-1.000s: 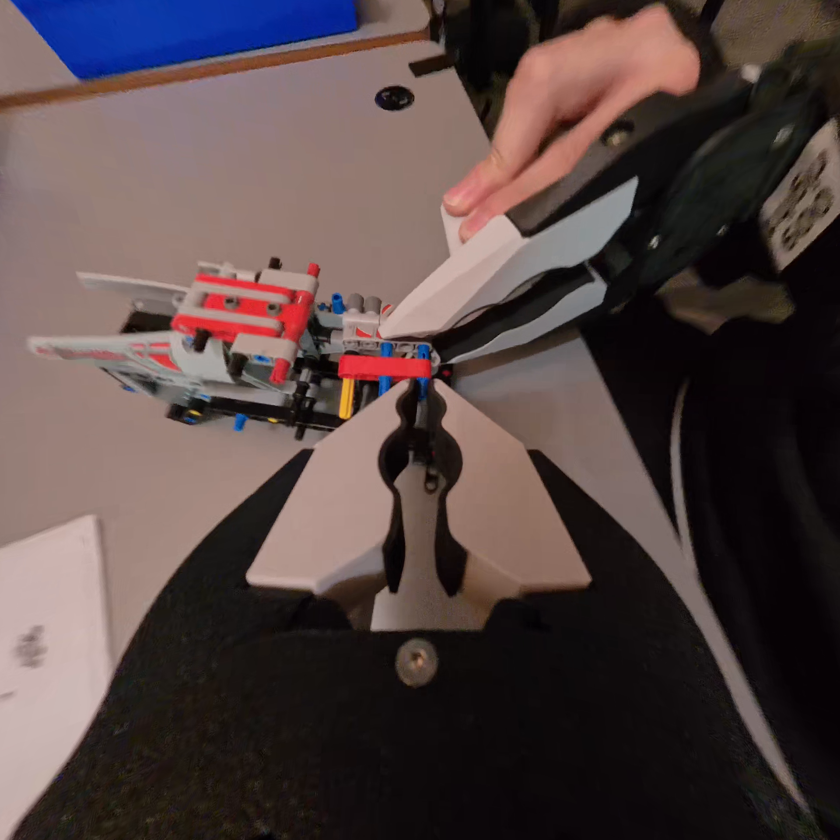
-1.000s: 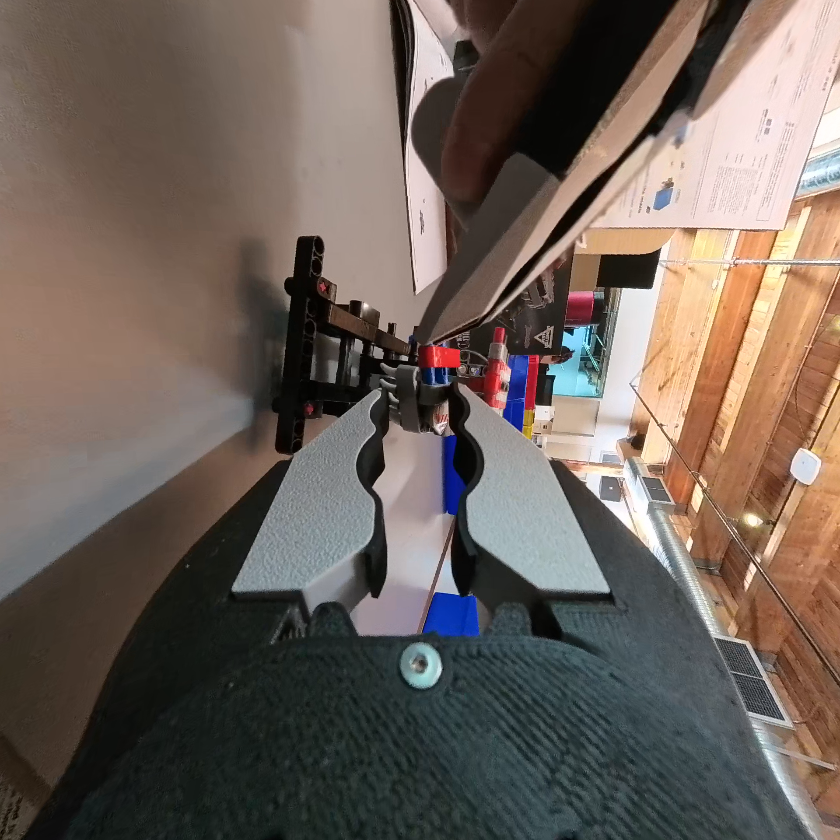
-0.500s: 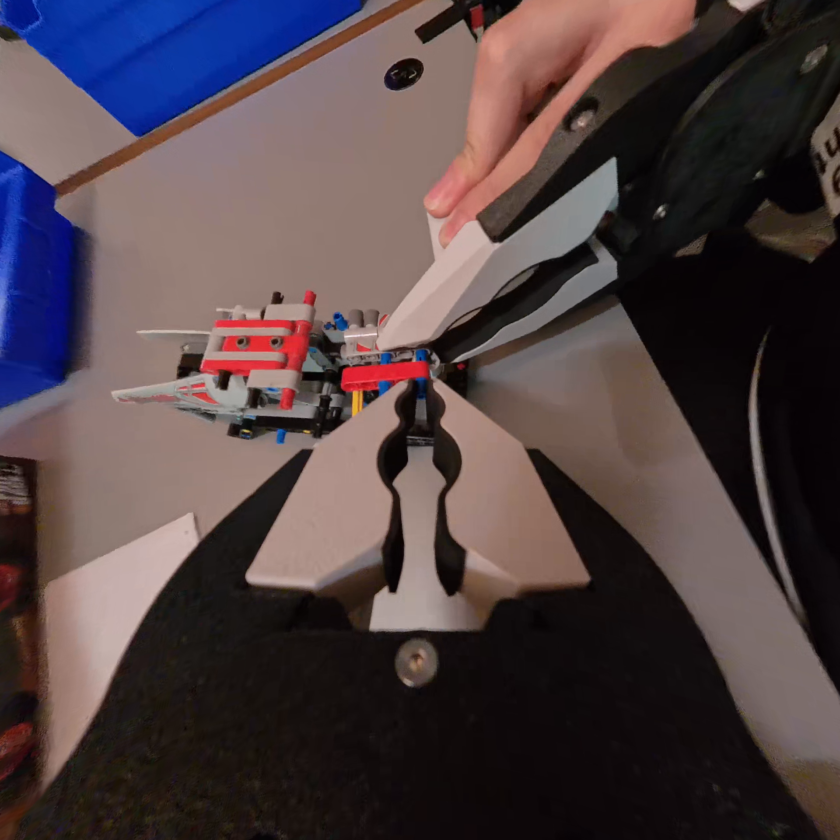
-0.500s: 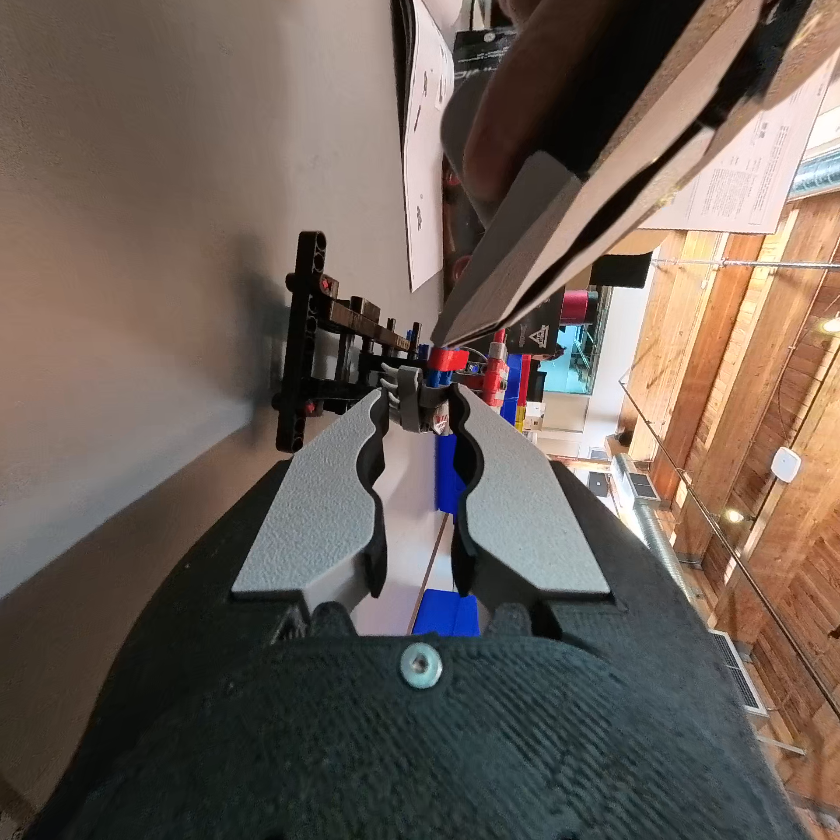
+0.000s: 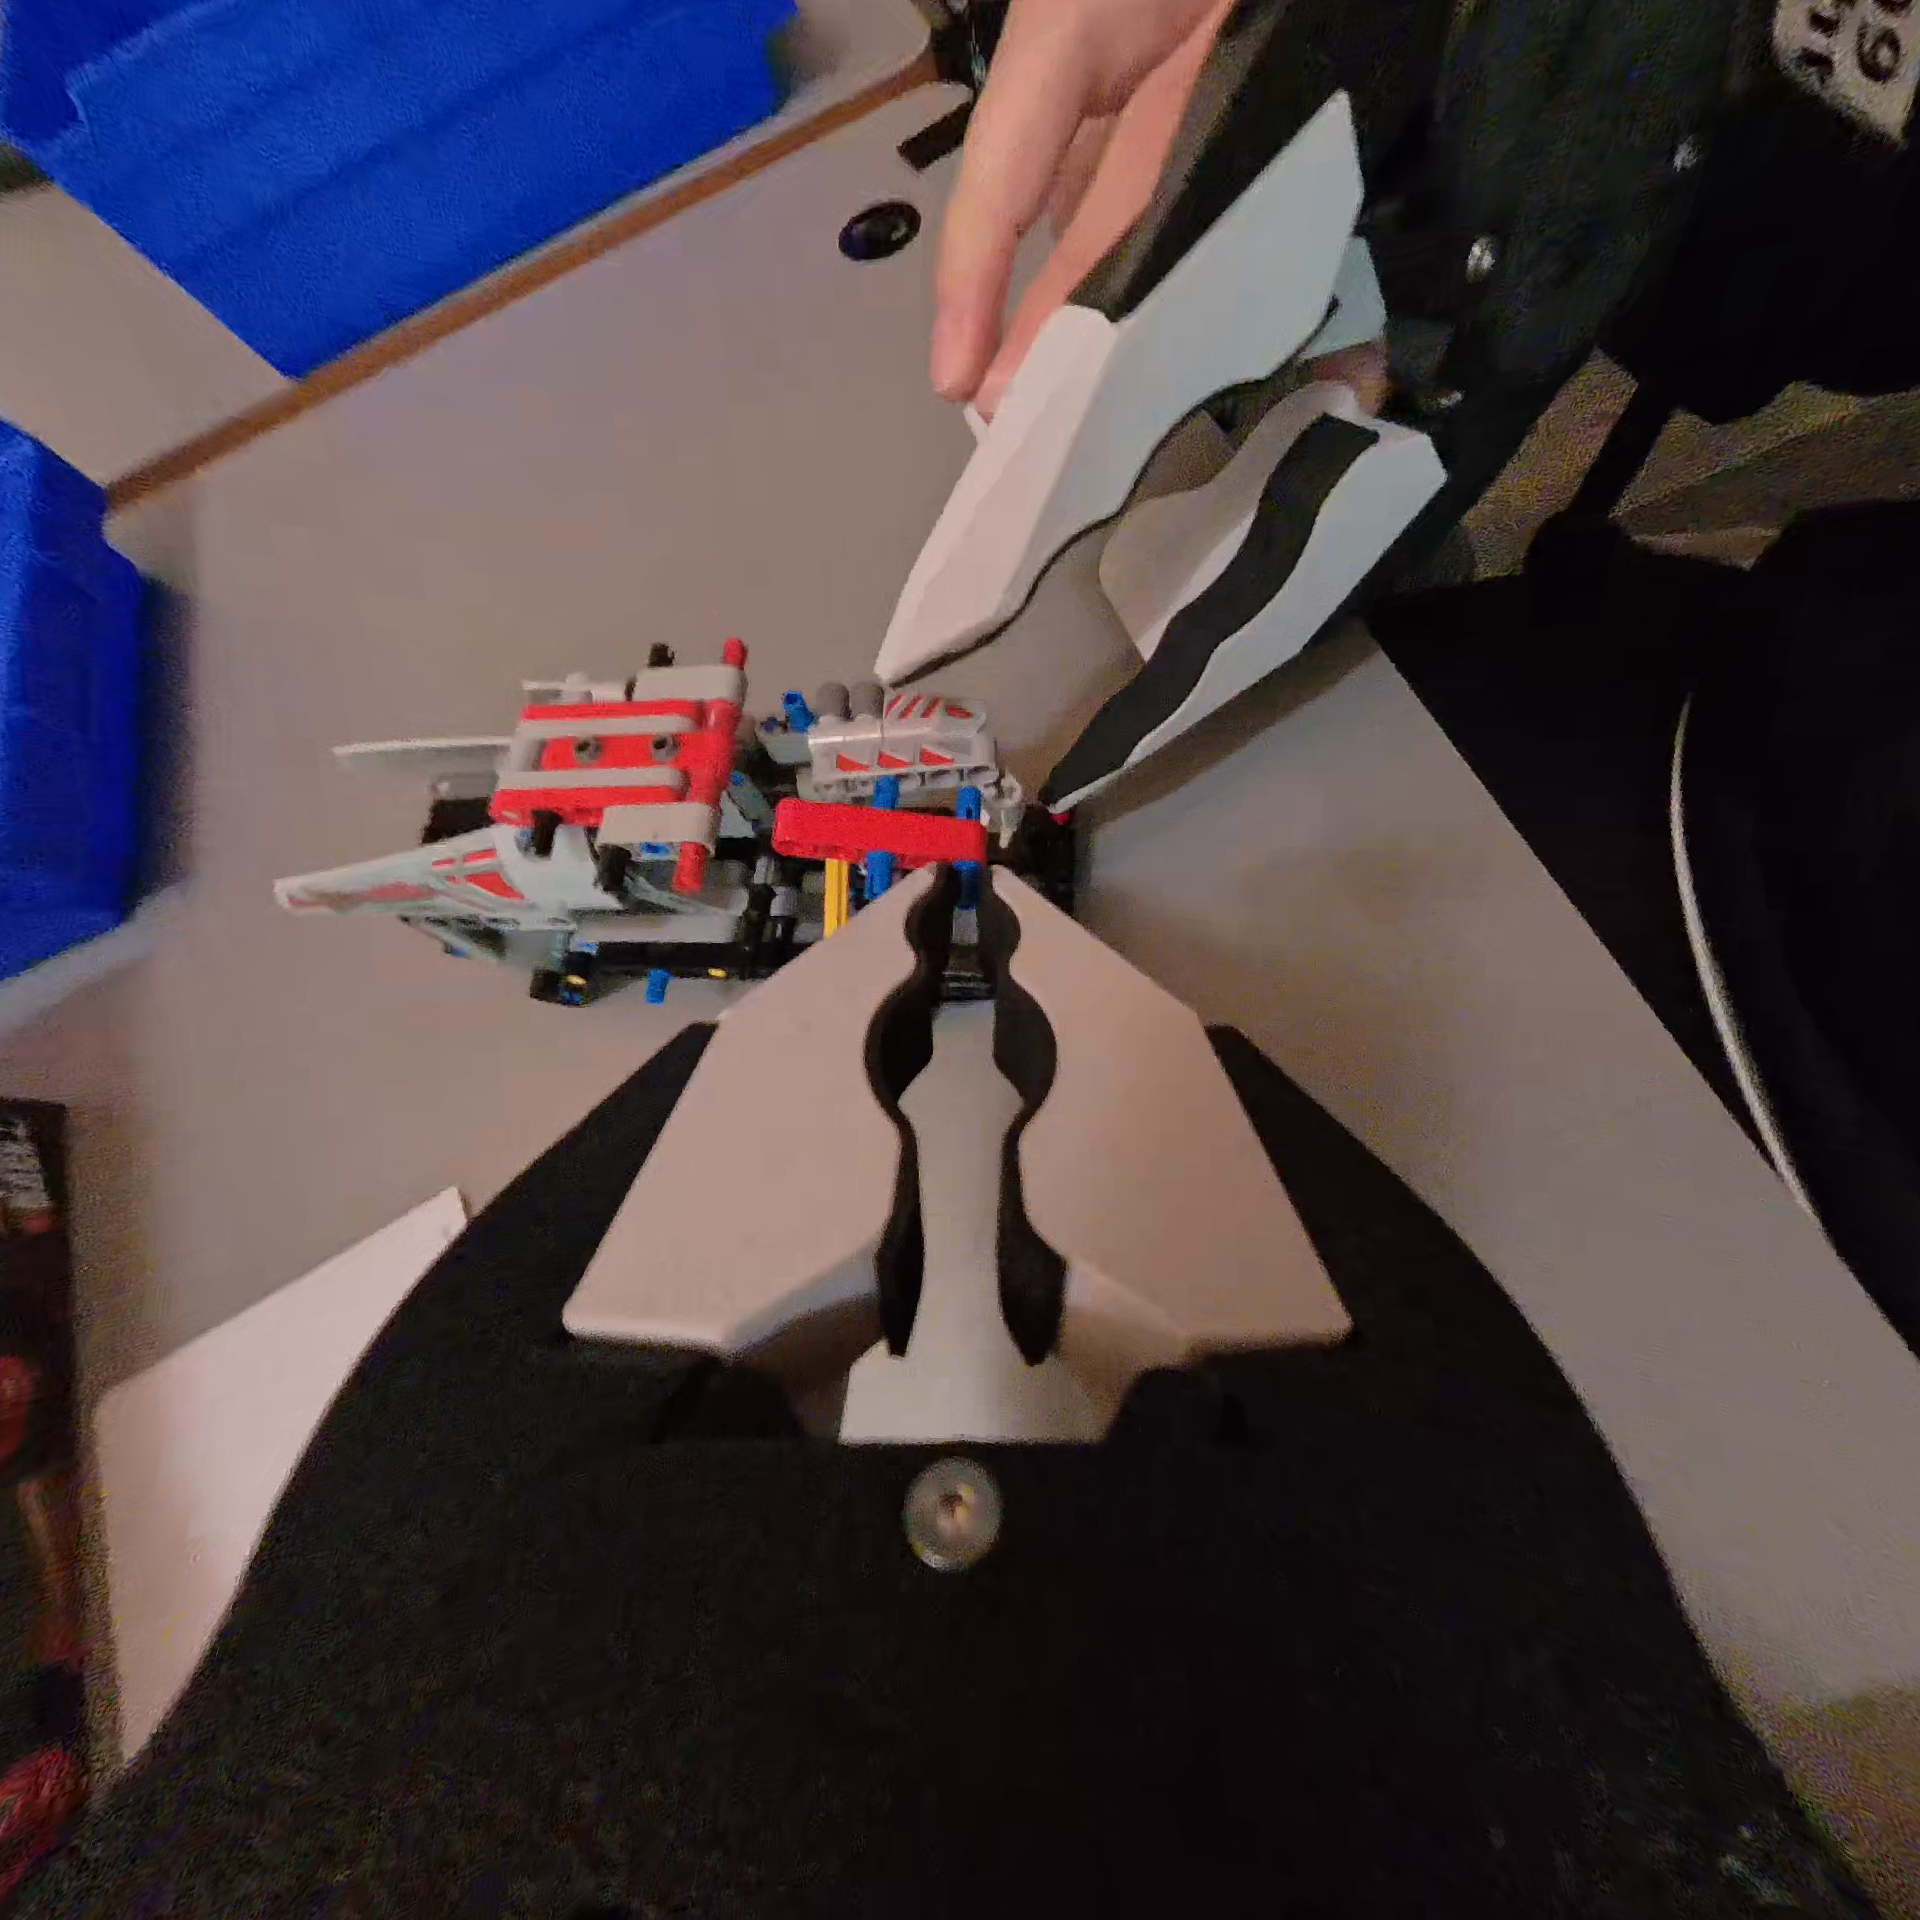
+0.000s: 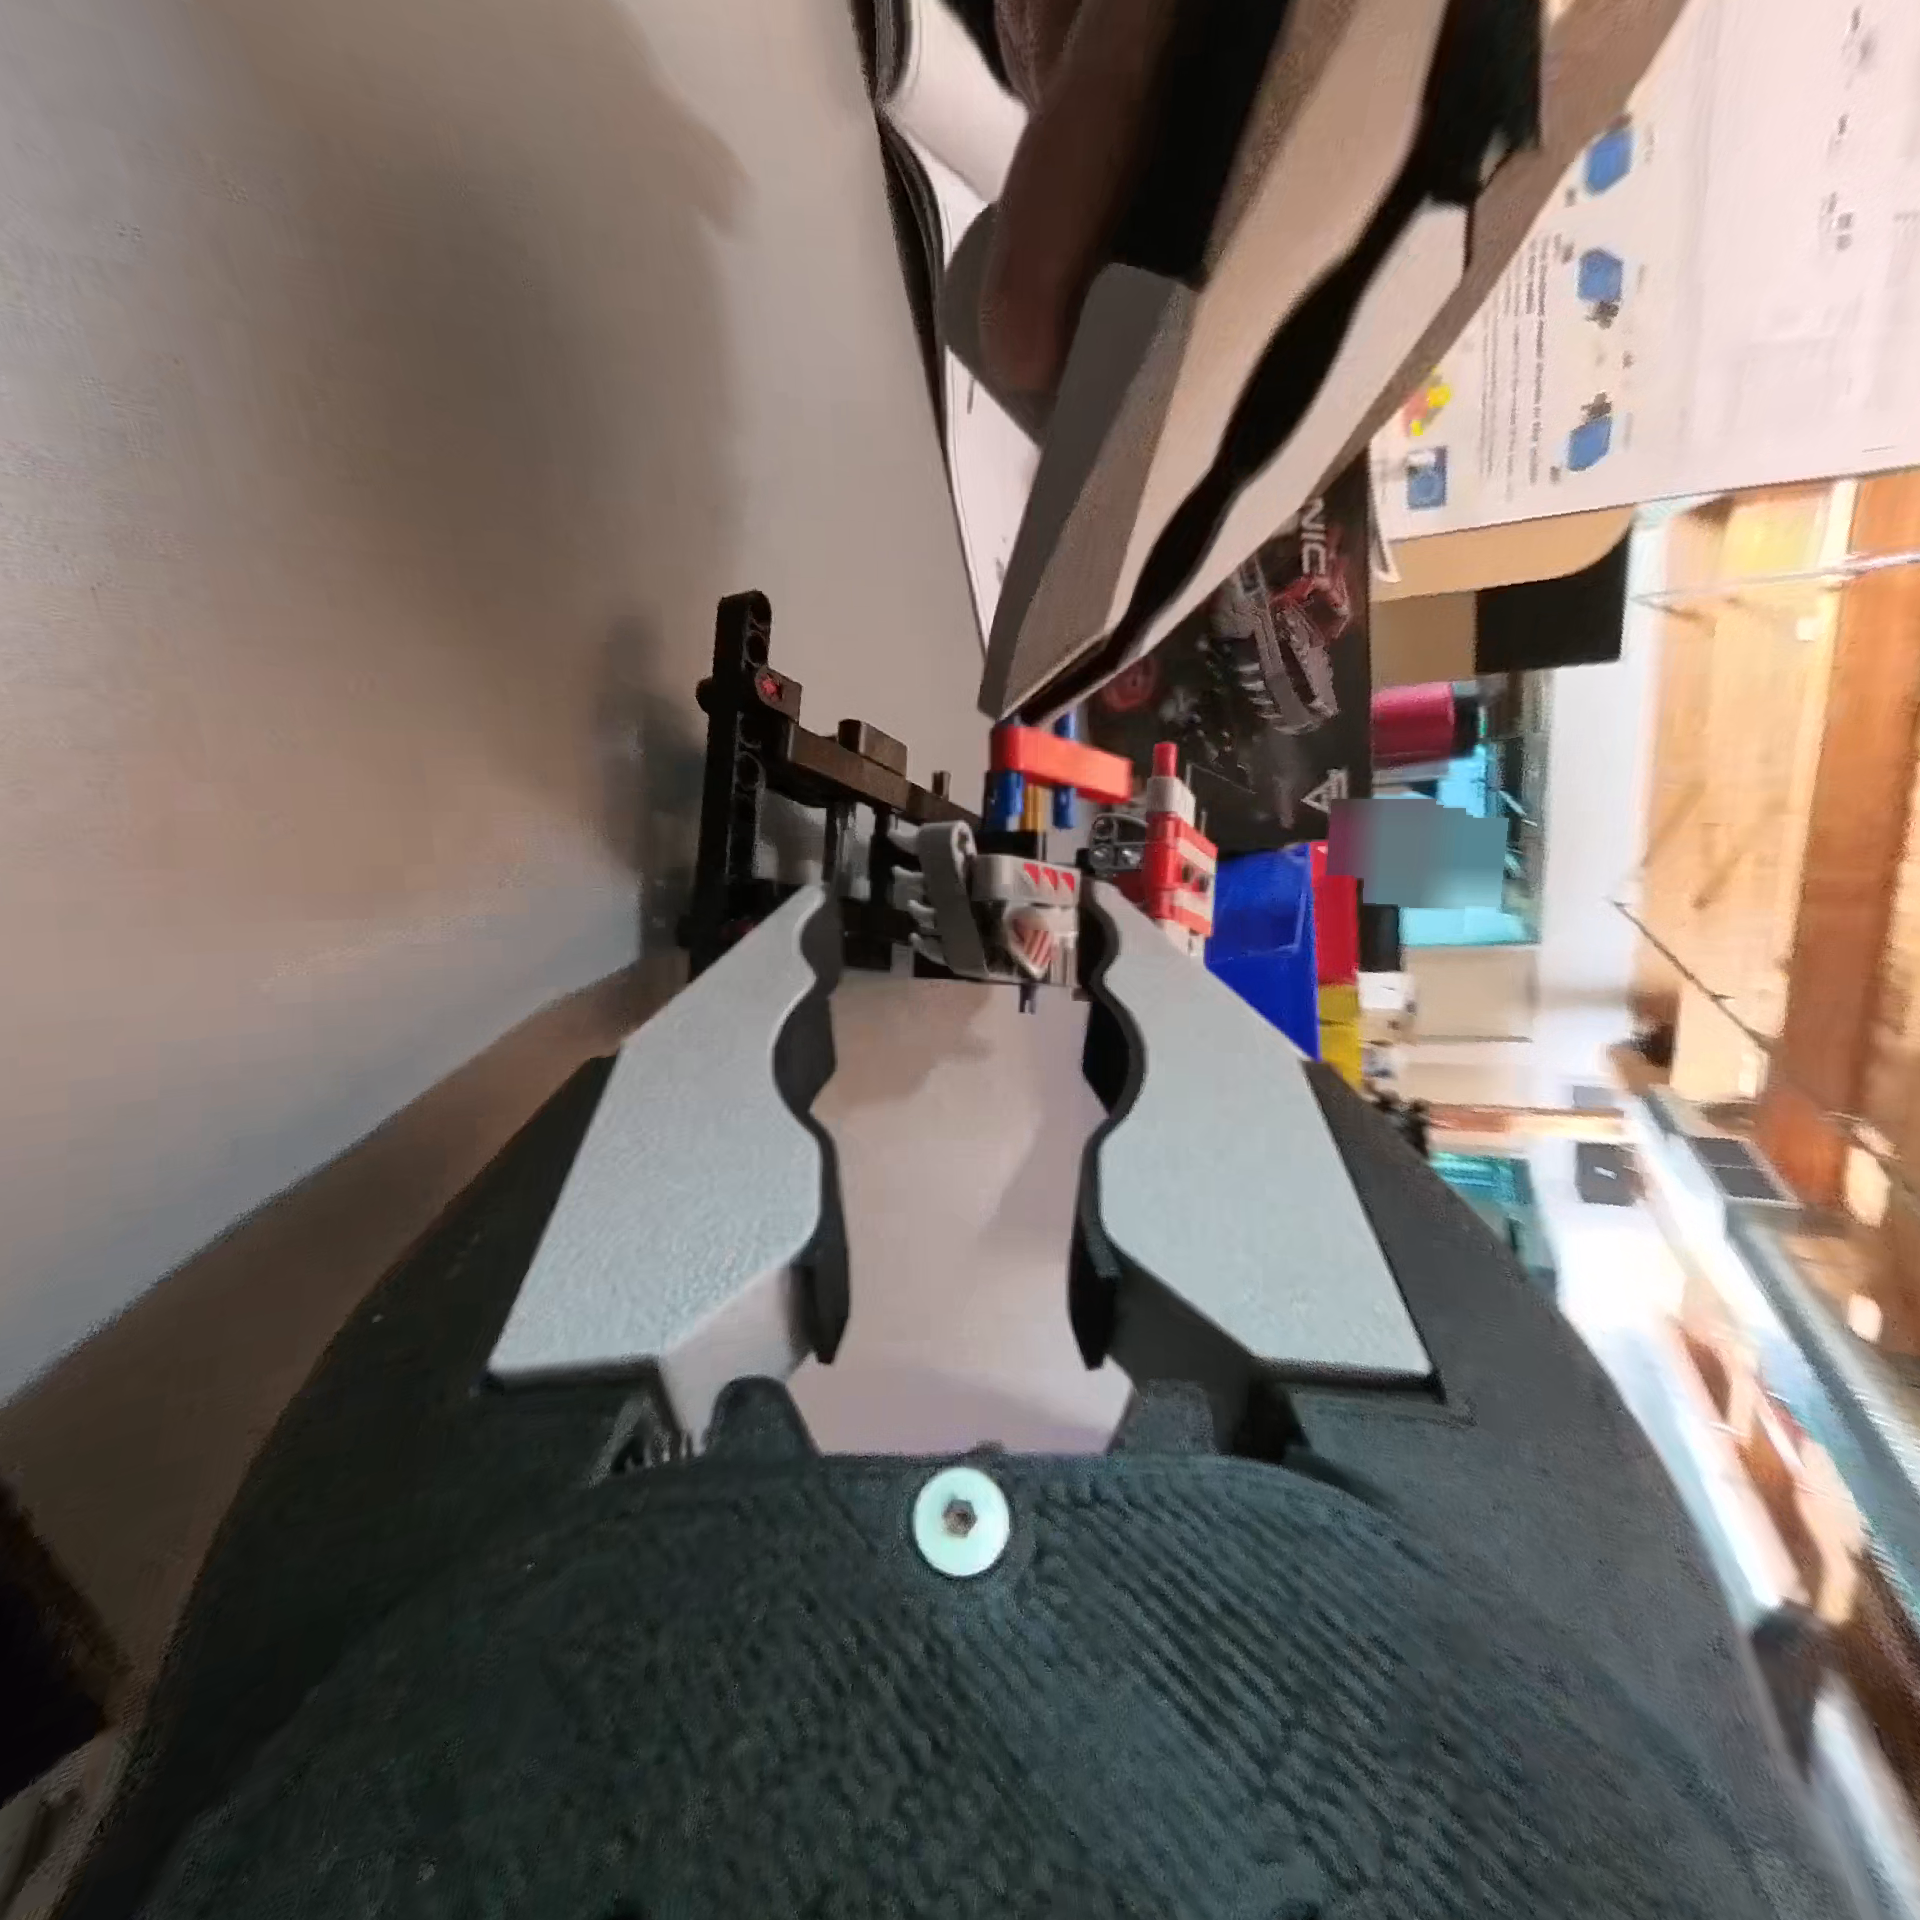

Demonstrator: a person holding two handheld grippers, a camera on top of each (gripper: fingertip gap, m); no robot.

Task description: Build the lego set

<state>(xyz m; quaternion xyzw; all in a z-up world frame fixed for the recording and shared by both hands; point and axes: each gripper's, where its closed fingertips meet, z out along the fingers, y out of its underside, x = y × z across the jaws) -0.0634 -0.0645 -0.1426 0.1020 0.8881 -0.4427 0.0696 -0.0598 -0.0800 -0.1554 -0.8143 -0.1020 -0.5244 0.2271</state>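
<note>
The part-built lego model (image 5: pixel 665 821) lies on the grey table (image 5: pixel 520 520): a black frame, red and grey beams, grey panels with red stripes. My left gripper (image 5: pixel 961 878) is shut on the model at a blue pin under the red beam (image 5: pixel 878 831). It also shows at the top of the right wrist view (image 6: pixel 1003 707). My right gripper (image 5: pixel 971 732) comes in from the upper right, open, with its fingertips either side of the striped grey panel (image 5: pixel 904 743). In its own view the right gripper (image 6: pixel 956 914) stands wide open around that panel (image 6: pixel 1023 920), apart from it.
Blue bins (image 5: pixel 364 156) stand at the back and at the left (image 5: pixel 62 707). A white sheet (image 5: pixel 260 1403) and a dark box (image 5: pixel 31 1351) lie at the near left. A person's hand (image 5: pixel 1018 208) holds the right gripper. The table edge (image 5: pixel 1558 883) runs on the right.
My right gripper has opened and let go of the striped grey panel, which stays on the model. My left gripper keeps its hold; its view has swung, showing more blue bins.
</note>
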